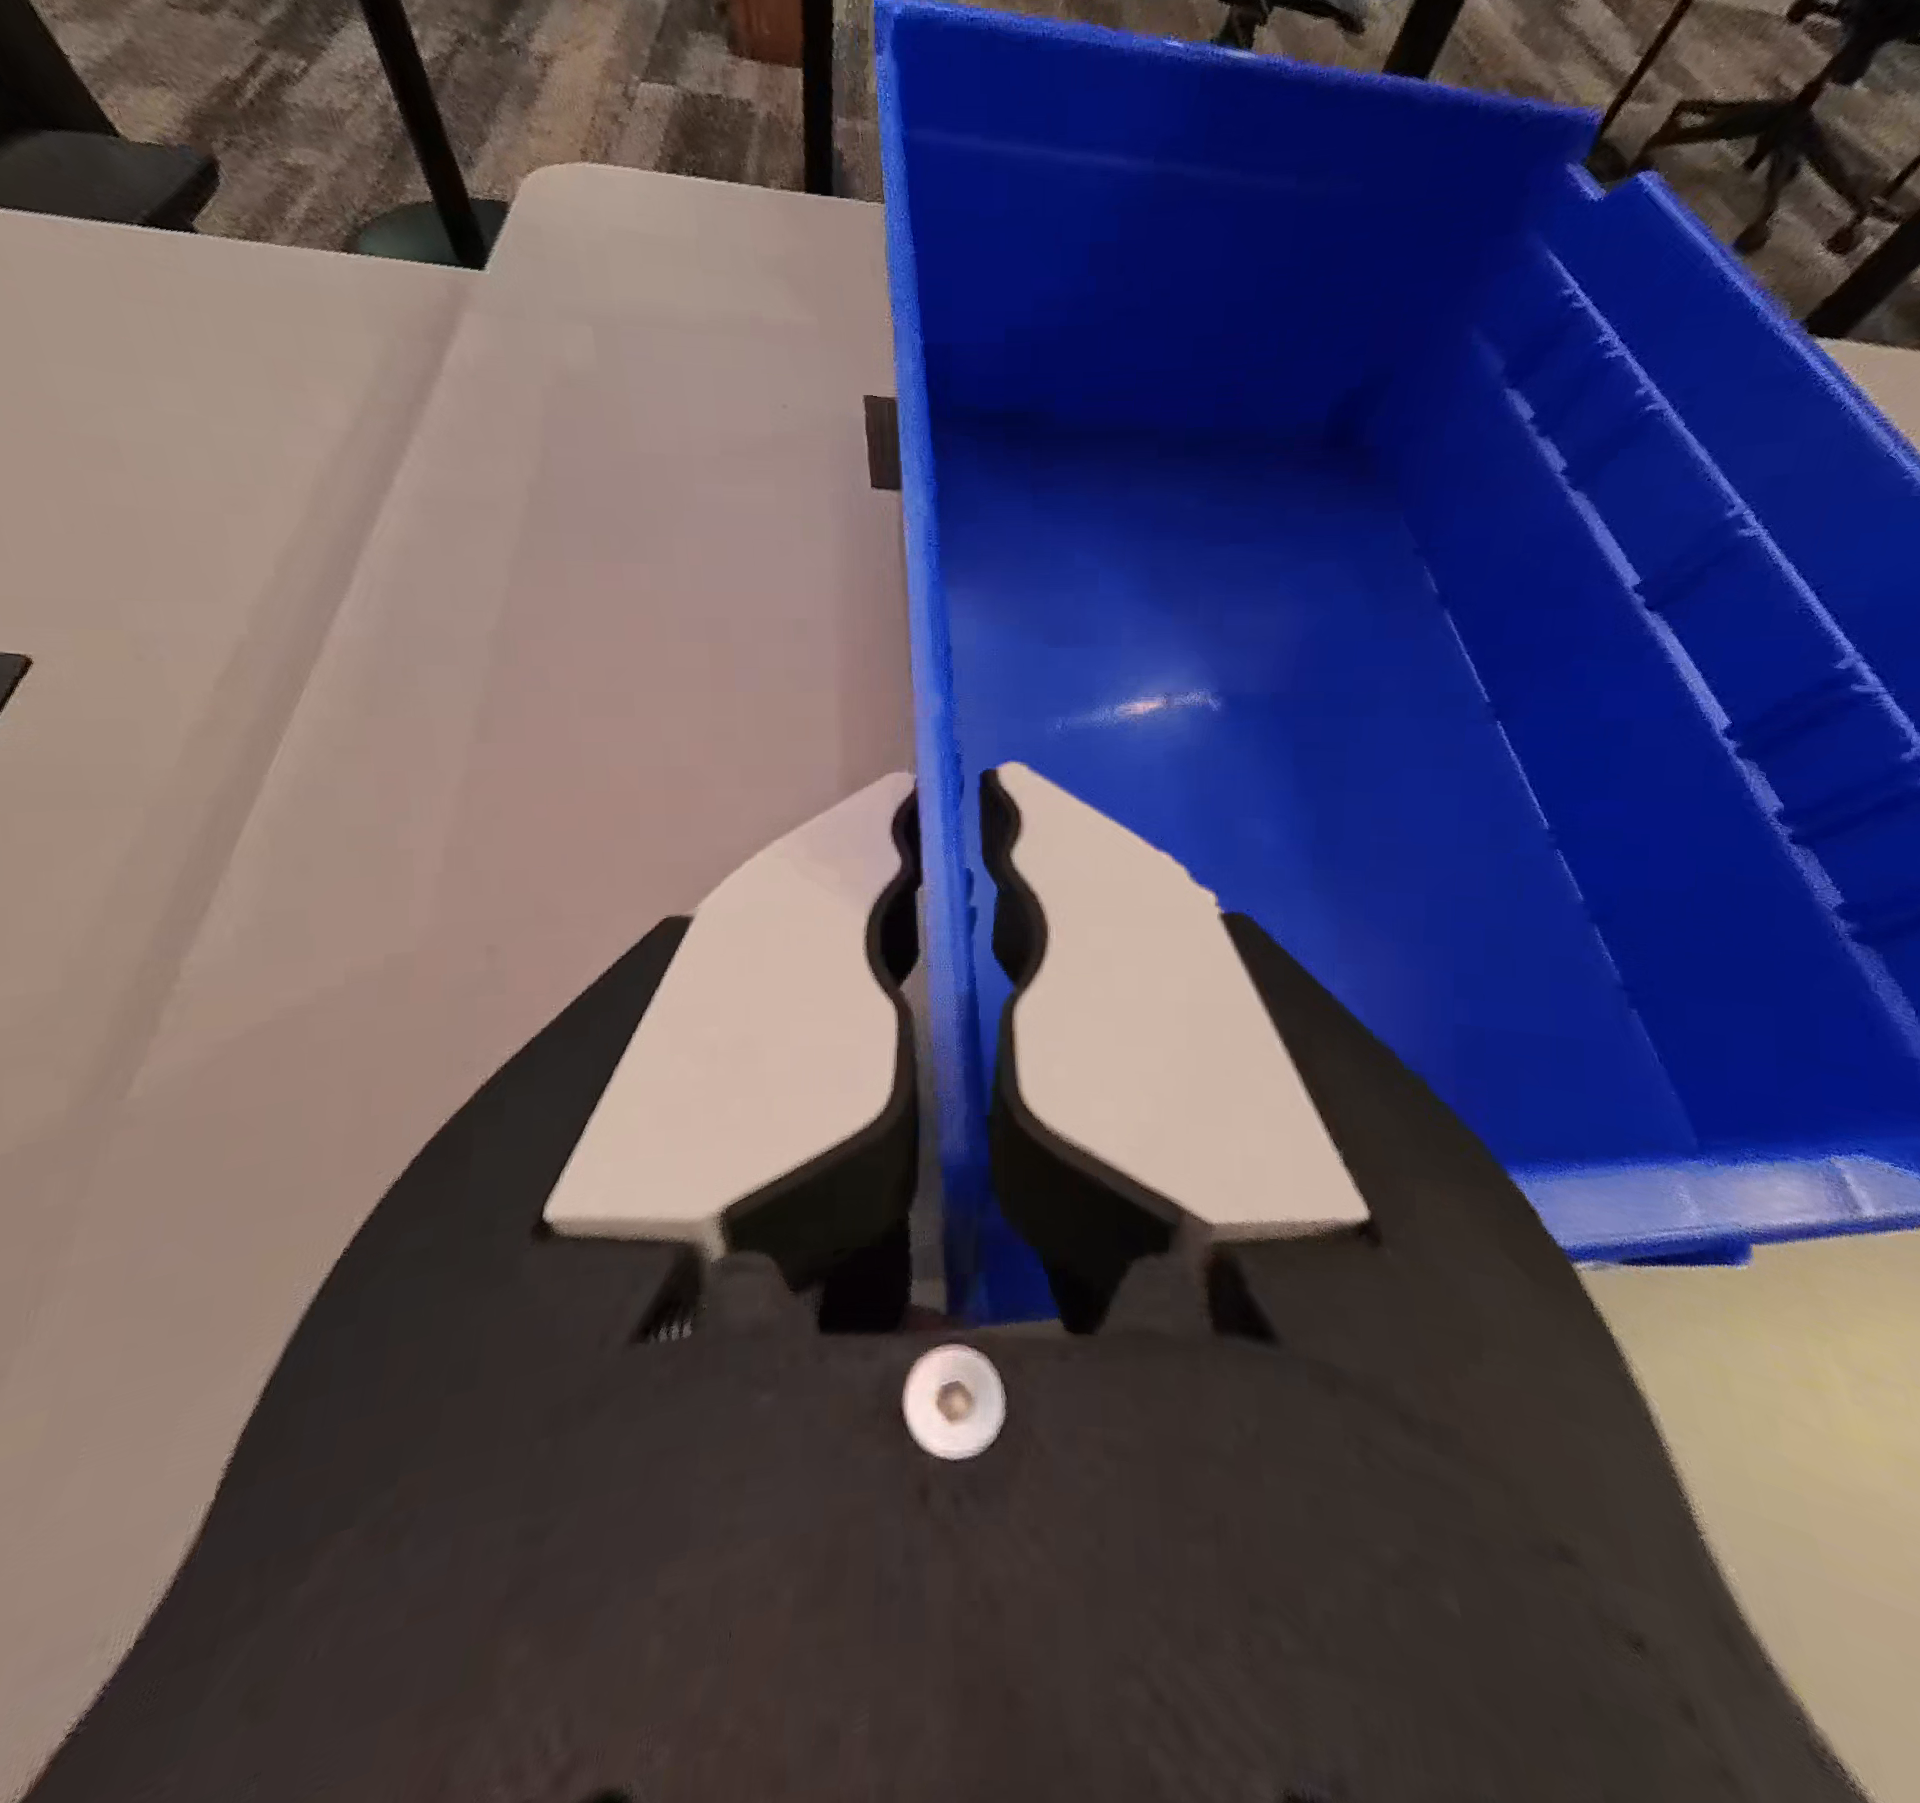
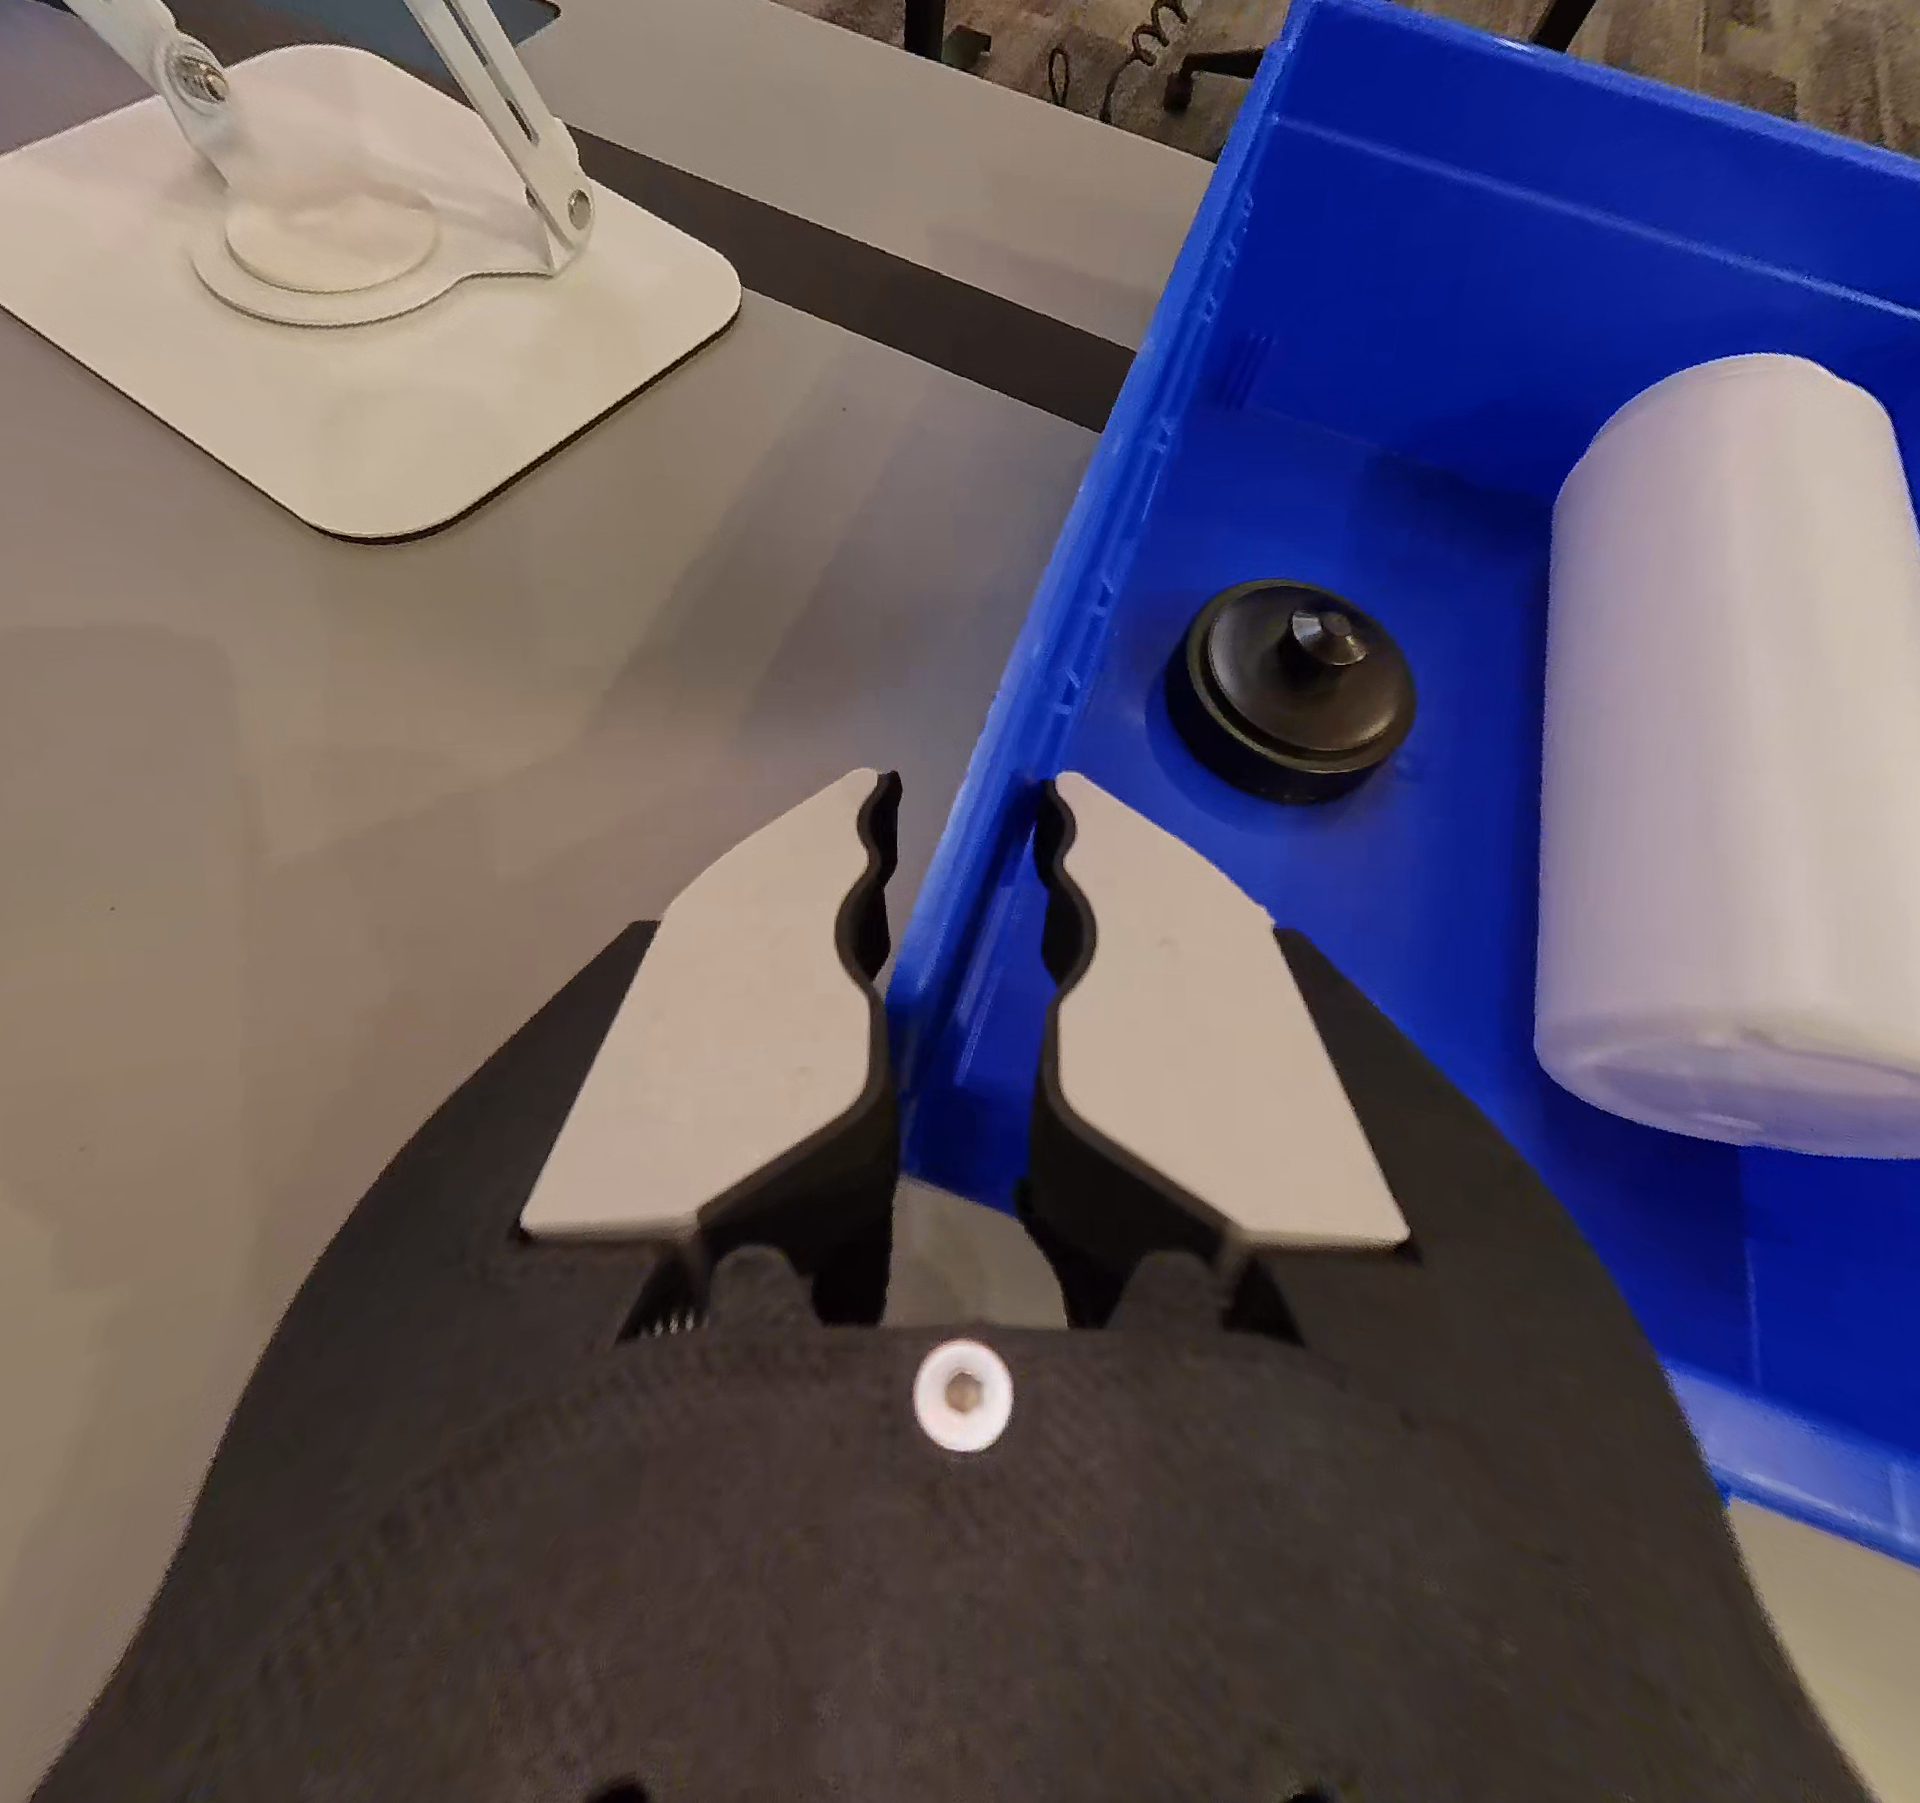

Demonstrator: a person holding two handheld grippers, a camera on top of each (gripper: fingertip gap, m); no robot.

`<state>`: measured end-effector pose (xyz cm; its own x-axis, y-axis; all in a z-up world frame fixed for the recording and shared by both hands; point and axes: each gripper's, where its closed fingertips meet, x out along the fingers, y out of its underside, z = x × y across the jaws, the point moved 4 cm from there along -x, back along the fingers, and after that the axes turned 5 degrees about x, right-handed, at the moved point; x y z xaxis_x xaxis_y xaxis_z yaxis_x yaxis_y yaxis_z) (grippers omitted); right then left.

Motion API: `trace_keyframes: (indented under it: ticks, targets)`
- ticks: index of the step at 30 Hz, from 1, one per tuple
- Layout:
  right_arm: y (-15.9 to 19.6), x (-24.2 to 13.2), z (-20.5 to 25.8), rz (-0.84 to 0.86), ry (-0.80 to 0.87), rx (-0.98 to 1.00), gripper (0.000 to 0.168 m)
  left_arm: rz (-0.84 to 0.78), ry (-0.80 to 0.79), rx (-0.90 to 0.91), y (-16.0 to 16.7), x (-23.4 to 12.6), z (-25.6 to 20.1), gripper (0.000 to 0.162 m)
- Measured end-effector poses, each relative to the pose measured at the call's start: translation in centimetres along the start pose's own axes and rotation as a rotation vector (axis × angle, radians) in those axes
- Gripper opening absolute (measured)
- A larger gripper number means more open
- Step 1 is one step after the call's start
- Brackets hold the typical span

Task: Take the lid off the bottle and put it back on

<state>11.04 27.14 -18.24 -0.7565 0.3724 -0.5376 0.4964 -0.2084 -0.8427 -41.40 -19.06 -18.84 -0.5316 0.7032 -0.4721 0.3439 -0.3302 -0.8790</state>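
Two grippers are in view, each seen from its own wrist camera, and neither grasps anything. The left gripper (image 1: pixel 948 777) hangs over the near left wall of a blue bin (image 1: pixel 1143 226), its jaws nearly closed with only a thin gap, through which the bin wall shows; nothing is between them. That bin's floor appears bare in the left wrist view, and no bottle shows there.

The right gripper (image 2: pixel 966 782) has its jaws slightly parted, a narrow slot between the tips, and is likewise empty. It straddles the near left corner of a blue bin (image 2: pixel 1351 226), which sits on a grey table (image 2: pixel 520 662).

The bottle (image 2: pixel 1725 745), white and translucent, lies on its side in that bin, ahead and to the right of the right jaws. Its long axis runs roughly away from the camera, flat base toward the viewer. Its far end is not clearly shown, so whether an opening faces away cannot be confirmed. The lid (image 2: pixel 1291 691), black and round with a small knob on top, rests on the bin floor just left of the bottle, apart from it, and just ahead and right of the right fingertips.

Judgement: the lid is already off; refitting remains. The right gripper is plainly the nearer to both items. A white stand base (image 2: pixel 364 340) sits well apart on the left.
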Motion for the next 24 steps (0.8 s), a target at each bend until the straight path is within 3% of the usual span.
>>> trace_keyframes:
  ticks: [9,18,24]
  targets:
    - [0.1,-0.1,0.1,0.011,-0.011,-0.006,0.024,0.017,0.068,0.079,0.7,-1.1,-0.4,0.006]
    - [1.3,-1.9,-0.7,0.038,-0.037,-0.015,0.006,0.053,0.294,0.204,3.2,-5.6,-1.4,0.005]
    - [3.1,-4.8,0.3,0.048,-0.125,-0.062,0.005,0.076,0.549,0.278,5.8,-9.9,-4.2,0.006]
